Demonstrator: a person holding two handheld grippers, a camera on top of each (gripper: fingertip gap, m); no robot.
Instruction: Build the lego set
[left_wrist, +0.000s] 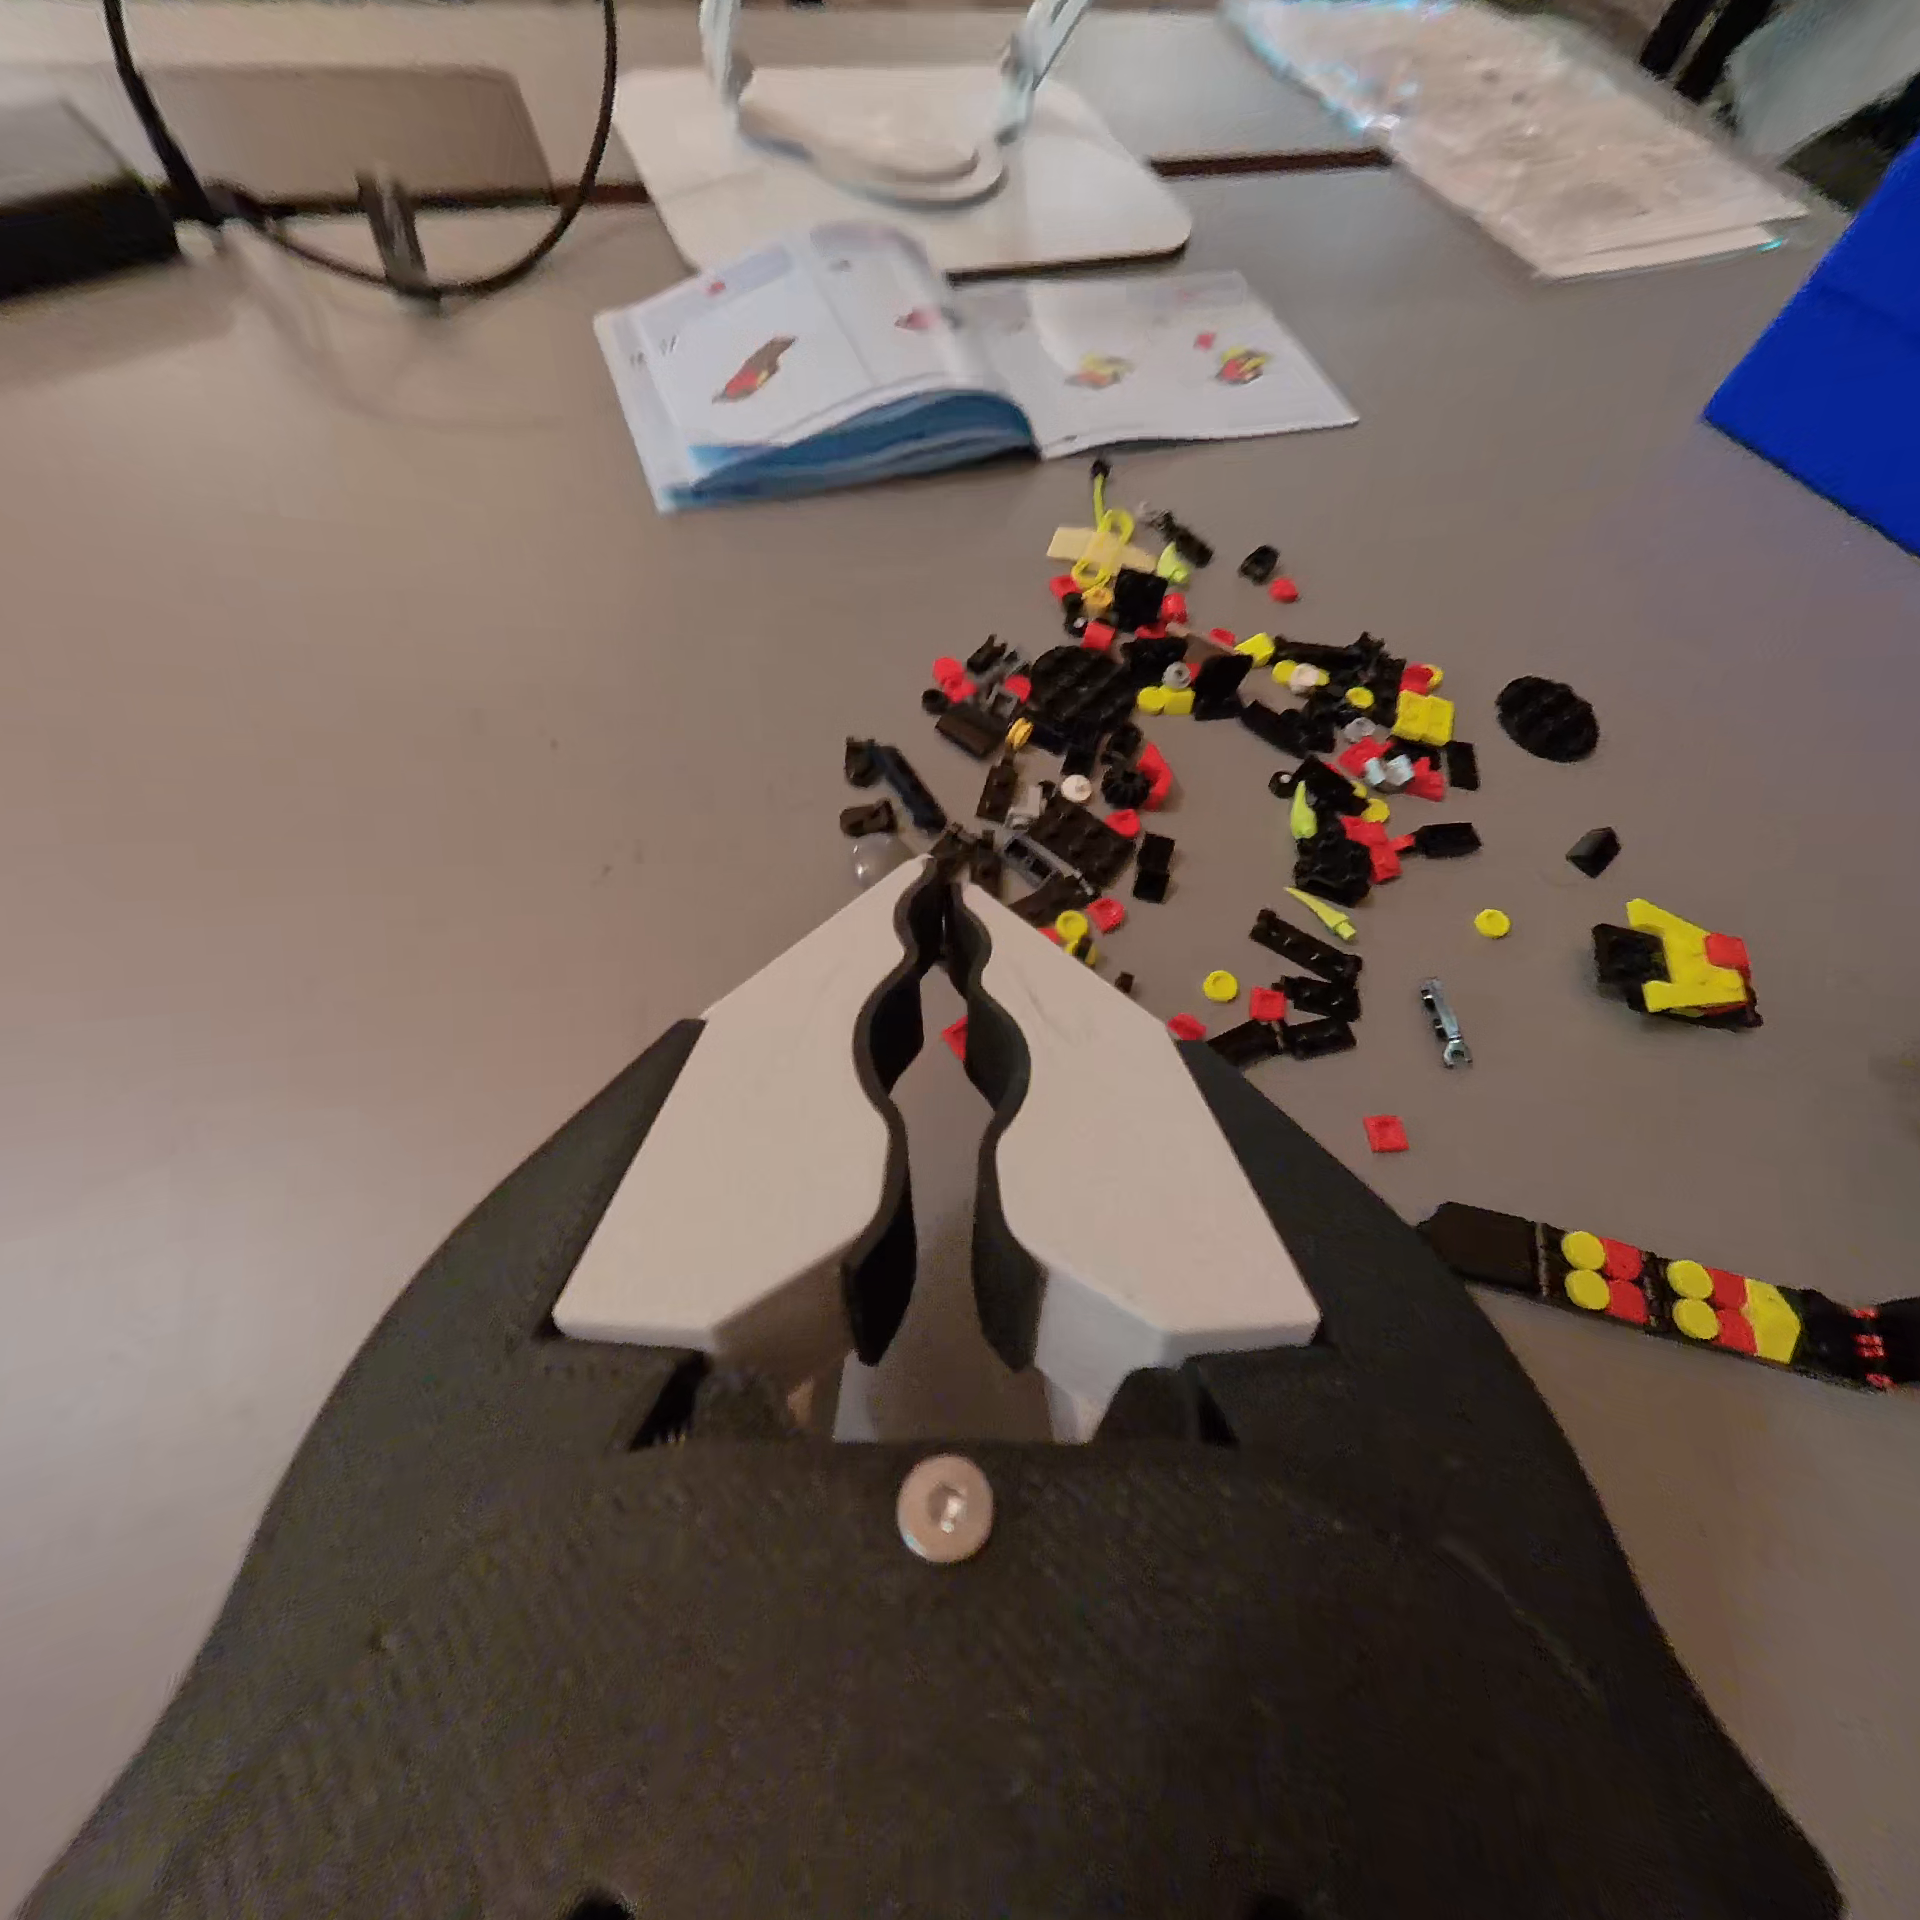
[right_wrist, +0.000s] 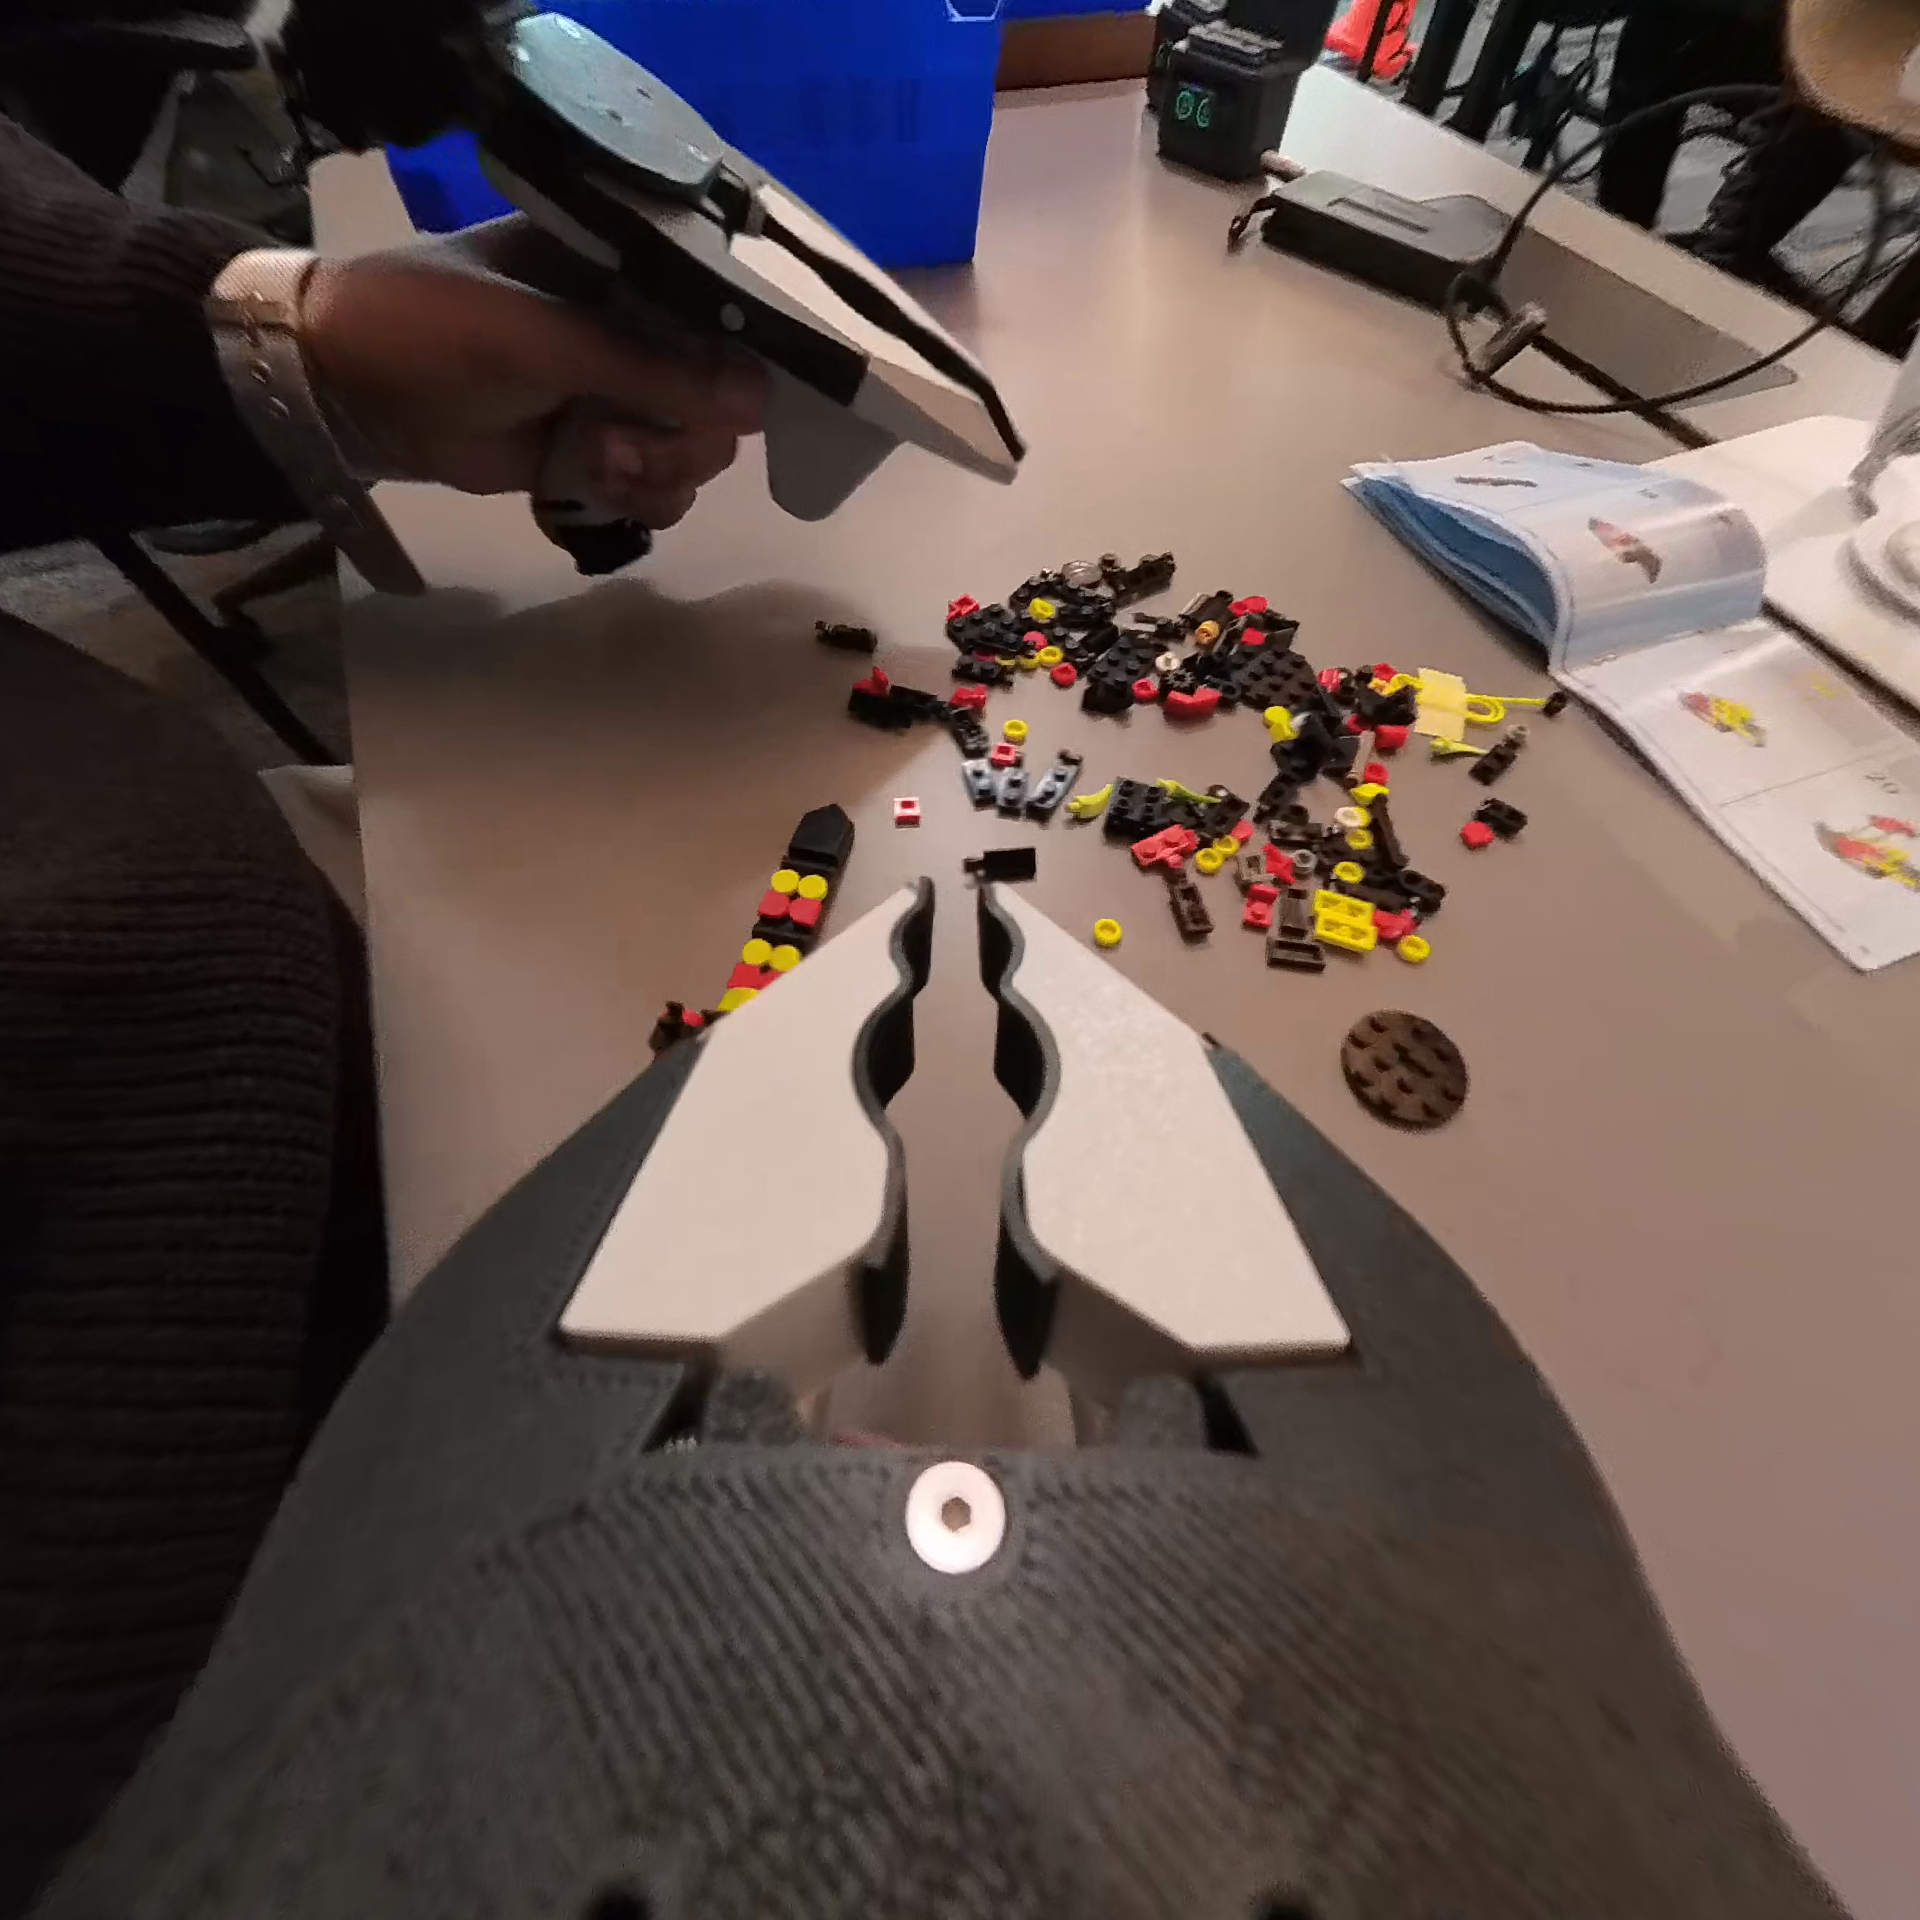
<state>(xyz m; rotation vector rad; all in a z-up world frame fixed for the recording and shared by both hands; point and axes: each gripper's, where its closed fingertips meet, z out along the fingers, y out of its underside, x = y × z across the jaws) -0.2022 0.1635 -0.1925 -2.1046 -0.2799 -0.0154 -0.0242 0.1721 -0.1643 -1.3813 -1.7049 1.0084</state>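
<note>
Loose black, red and yellow lego pieces (left_wrist: 1195, 748) lie in a pile on the grey table (left_wrist: 416, 831); the pile also shows in the right wrist view (right_wrist: 1195, 727). A long black strip with yellow and red studs (left_wrist: 1662, 1299) lies at the right, and to the left of my right gripper (right_wrist: 790, 914). A small yellow, black and red build (left_wrist: 1683, 966) stands apart. My left gripper (left_wrist: 940, 873) is shut and held above the pile's near edge; it also shows in the right wrist view (right_wrist: 1008, 452). My right gripper (right_wrist: 956, 888) is open by a narrow gap with nothing between the pads. A small black piece (right_wrist: 1003, 862) lies just past its tips.
An open instruction booklet (left_wrist: 935, 374) lies behind the pile (right_wrist: 1610, 551). A black round plate (left_wrist: 1546, 717) lies apart (right_wrist: 1403, 1070). A blue box (right_wrist: 831, 114), a white stand base (left_wrist: 935, 197) and cables (left_wrist: 416, 260) are at the back. A person's hand (right_wrist: 499, 384) holds the left gripper. The left gripper's tips are roughly 20 centimeters from the right gripper's.
</note>
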